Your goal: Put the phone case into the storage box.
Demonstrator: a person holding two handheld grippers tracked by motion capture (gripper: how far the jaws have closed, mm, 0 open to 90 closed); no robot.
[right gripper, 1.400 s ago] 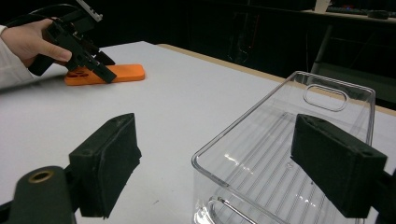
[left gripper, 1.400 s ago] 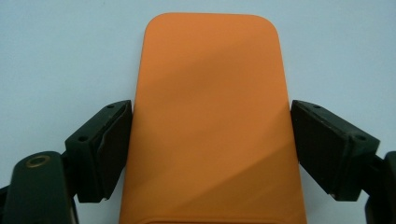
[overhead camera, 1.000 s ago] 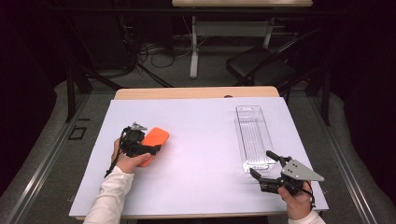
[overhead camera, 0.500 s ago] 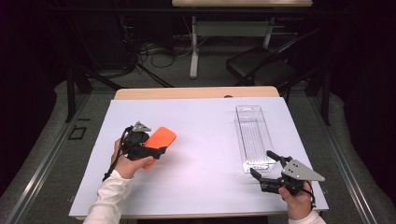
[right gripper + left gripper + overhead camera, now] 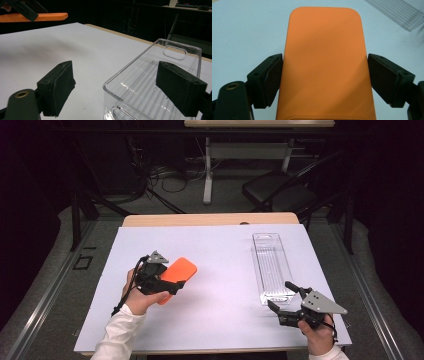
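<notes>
Orange flat case is what we hold, but we begin from the largest thing: the table with its white cover, seen in the high view. On its right part lies a clear plastic tray, long and empty. The case is at the left part, lifted above the table and tilted. Our left hand-held gripper grips it by the two long edges, with the pads against its sides. Our right hand-held gripper has wide jaws with nothing between them, just beside the near end of the tray.
</notes>
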